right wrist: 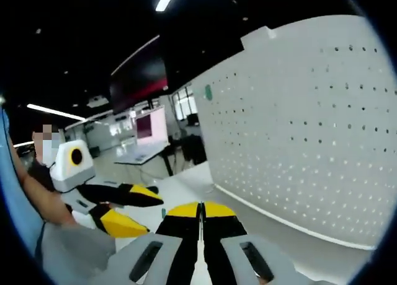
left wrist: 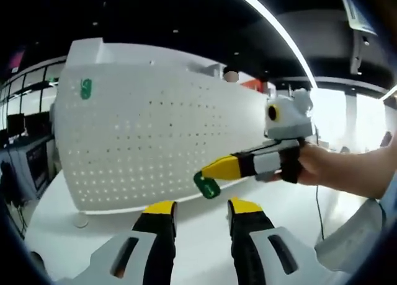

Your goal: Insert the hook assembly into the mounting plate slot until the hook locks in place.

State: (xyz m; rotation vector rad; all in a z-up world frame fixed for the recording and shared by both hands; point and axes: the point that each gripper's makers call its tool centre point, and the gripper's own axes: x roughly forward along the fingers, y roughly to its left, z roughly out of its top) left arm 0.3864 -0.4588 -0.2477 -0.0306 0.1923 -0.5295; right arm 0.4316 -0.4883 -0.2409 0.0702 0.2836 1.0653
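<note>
Left gripper (left wrist: 200,214) low at 6 o'clock in the left gripper view, yellow-tipped jaws apart and empty, aimed at the white pegboard mounting plate (left wrist: 155,136) standing upright on the white table (left wrist: 205,248). At 9 o'clock on that plate, 1 green hook (left wrist: 86,88) already seated high near its left edge. Further right, at 3 o'clock, right gripper (left wrist: 214,173) reaching in from a person's hand (left wrist: 322,164), jaws together and clamped on a second green hook assembly (left wrist: 207,186), held near the plate's lower edge but apart from it. Long axis of that held piece roughly in line with the jaws, sloping down toward 7 o'clock, its free end leading; exact hook orientation too blurred to tell. In the right gripper view, left gripper (right wrist: 124,207) at 8 o'clock with jaws spread, right gripper (right wrist: 201,210) at 6 o'clock with tips pressed closed, plate (right wrist: 298,130) filling 3 o'clock, seated hook (right wrist: 209,92) a small green mark near its far top. Likely risks: tilted approach missing the holes and skidding across the face; hard push tipping or sliding the unbraced plate; thin grip letting the piece twist or drop.
</note>
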